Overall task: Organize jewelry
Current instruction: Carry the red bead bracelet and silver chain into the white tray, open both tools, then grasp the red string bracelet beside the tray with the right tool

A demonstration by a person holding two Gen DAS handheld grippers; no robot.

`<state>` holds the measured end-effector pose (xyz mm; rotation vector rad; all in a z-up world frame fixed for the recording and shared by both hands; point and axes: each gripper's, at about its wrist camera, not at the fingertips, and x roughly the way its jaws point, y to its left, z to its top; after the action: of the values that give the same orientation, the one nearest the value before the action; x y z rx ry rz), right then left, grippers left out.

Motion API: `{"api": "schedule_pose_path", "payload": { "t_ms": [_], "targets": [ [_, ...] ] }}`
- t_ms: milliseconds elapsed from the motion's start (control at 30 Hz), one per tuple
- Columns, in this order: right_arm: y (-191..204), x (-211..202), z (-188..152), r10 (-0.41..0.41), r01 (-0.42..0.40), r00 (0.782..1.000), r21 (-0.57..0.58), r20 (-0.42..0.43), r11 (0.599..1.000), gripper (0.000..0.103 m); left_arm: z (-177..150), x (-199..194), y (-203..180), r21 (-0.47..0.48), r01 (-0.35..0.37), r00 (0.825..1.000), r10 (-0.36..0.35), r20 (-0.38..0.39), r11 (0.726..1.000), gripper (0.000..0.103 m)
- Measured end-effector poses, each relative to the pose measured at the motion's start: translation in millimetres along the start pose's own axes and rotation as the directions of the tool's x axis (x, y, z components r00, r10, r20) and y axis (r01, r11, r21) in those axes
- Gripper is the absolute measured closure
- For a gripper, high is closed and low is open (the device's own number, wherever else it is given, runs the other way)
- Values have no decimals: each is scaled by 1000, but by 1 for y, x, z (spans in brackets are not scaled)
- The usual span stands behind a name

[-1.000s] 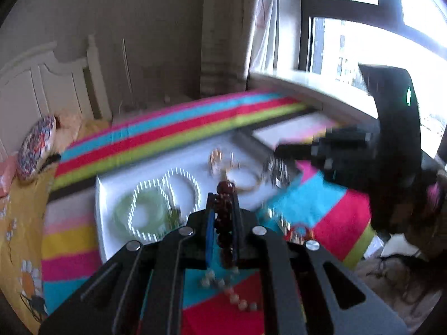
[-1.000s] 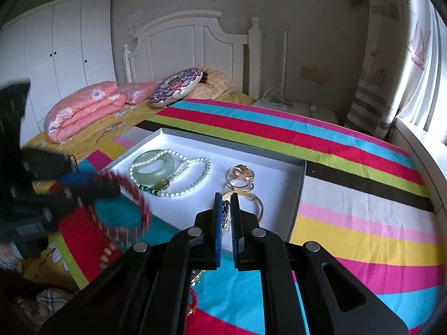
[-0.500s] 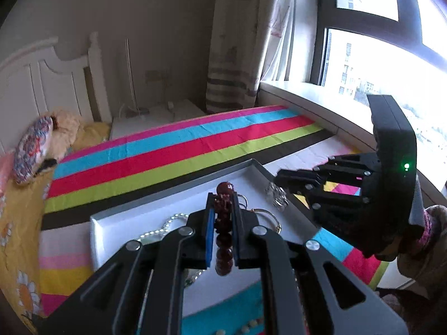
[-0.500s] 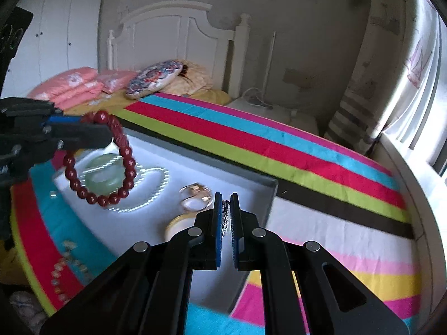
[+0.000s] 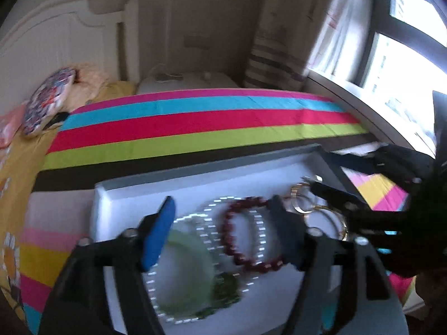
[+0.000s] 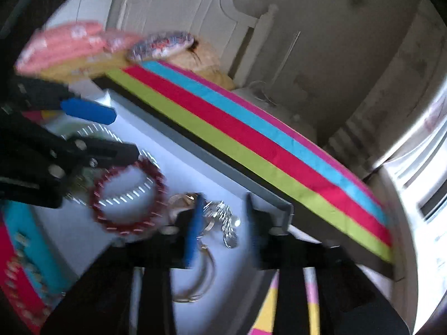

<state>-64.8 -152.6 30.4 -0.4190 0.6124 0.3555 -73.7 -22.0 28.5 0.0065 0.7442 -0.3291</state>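
Bedroom, bed with striped multicolour bedspread (image 5: 195,122), white headboard behind; shallow white rectangular tray (image 5: 117,203) lies on it and is the landmark. Left part of tray: pale green jade bangle (image 5: 184,268) inside white pearl-bead strands (image 5: 206,223). Left gripper (image 5: 220,237) hovers over tray middle, jaws spread wide, holding nothing; dark red round-bead bracelet (image 5: 251,240) lies flat in tray below them, overlapping the pearls. Right part of tray: gold rings (image 5: 300,201), thin gold bangle (image 6: 201,276), silver chain cluster (image 6: 223,217) near the right rim. Right gripper (image 6: 223,223) sits over that cluster, jaws apart, nothing gripped. Judged progress: most pieces already in tray, red bracelet and silver piece look placed. Left to do: cream bead strand (image 6: 19,268) on bedspread outside tray's left edge. Obstacles: grippers close together over tray; pieces overlap, snag risk. Motion blur, fine detail unclear.
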Motion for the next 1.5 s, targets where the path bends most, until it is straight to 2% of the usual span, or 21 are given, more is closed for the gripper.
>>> {"api": "schedule_pose_path", "payload": {
  "t_ms": [100,167,200,267,433,500,633,700,933,1033,1167,1233,1300,1500],
  "targets": [
    [-21,-29,7,60,-69,995,119,74,990,55,-4,-14,12,-14,-50,998,50,30,999,19],
    [-35,-52,7,71,-93,989,175,126,980,54,-9,-29,14,-15,-90,993,90,70,996,6],
    [-43,-66,6,73,-104,985,207,156,973,48,-14,-43,14,-14,-117,987,118,107,993,4],
    [-56,-91,0,67,-117,977,247,204,962,37,-23,-63,12,-18,-136,977,137,160,991,3],
    [-63,-127,-32,79,-150,969,300,235,942,32,-61,-103,9,-40,-117,960,124,252,992,2],
    [-58,-128,-52,88,-157,972,325,219,933,27,-75,-106,6,-26,-144,949,145,280,989,2],
    [-36,-116,-89,143,-184,980,342,142,922,27,-90,-96,9,-25,-111,968,114,224,993,3],
    [-21,-107,-103,176,-198,980,314,96,928,27,-92,-99,12,-40,-87,965,94,244,995,3],
    [14,-95,-120,292,-284,956,274,12,919,27,-92,-90,25,-88,-26,979,44,200,996,3],
    [23,-91,-121,314,-301,949,280,0,912,31,-92,-89,31,-115,0,980,22,197,993,3],
    [16,-85,-120,379,-360,925,331,8,872,45,-92,-90,32,-116,22,980,2,199,993,3],
    [13,-80,-122,390,-363,921,351,-6,863,55,-92,-89,31,-116,25,979,-1,203,993,3],
    [9,-80,-124,382,-354,924,359,-8,864,67,-92,-90,31,-119,28,978,-3,208,993,3],
    [19,-83,-120,331,-305,942,277,-51,911,71,-92,-90,31,-118,29,978,-4,208,993,3]
  ]
}}
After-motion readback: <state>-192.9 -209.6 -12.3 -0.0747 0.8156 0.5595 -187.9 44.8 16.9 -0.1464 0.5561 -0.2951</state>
